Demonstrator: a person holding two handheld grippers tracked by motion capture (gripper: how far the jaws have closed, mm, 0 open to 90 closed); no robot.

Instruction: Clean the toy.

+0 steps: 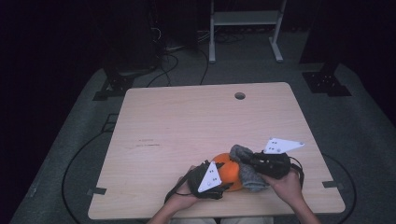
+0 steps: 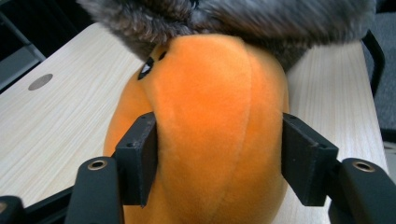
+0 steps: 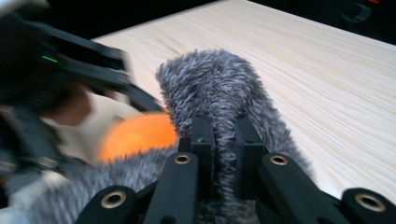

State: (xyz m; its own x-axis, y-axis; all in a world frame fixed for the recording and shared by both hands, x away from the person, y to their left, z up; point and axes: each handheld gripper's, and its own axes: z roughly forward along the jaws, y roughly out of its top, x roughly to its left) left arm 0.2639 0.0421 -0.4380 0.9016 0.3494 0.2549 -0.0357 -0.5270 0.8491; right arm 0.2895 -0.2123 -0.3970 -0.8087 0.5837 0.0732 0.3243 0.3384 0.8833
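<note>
An orange plush toy (image 1: pixel 228 169) lies near the table's front edge, with a small black mark (image 2: pixel 146 68) on its upper left side. My left gripper (image 2: pixel 219 154) holds it from the left of the high view, a black pad (image 2: pixel 138 156) pressed into each flank. A grey fuzzy cloth (image 3: pixel 219 88) drapes over and behind the toy (image 2: pixel 219 116). My right gripper (image 3: pixel 224 140) comes in from the right (image 1: pixel 246 161) and is shut on a fold of that grey cloth (image 1: pixel 250 179). Both hands hold the grippers close together.
The light wooden table (image 1: pixel 187 121) has a round cable hole (image 1: pixel 240 95) near its far edge. Bare tabletop stretches left and beyond the toy. A white metal frame (image 1: pixel 245 18) and cables (image 1: pixel 163 65) stand on the floor behind the table.
</note>
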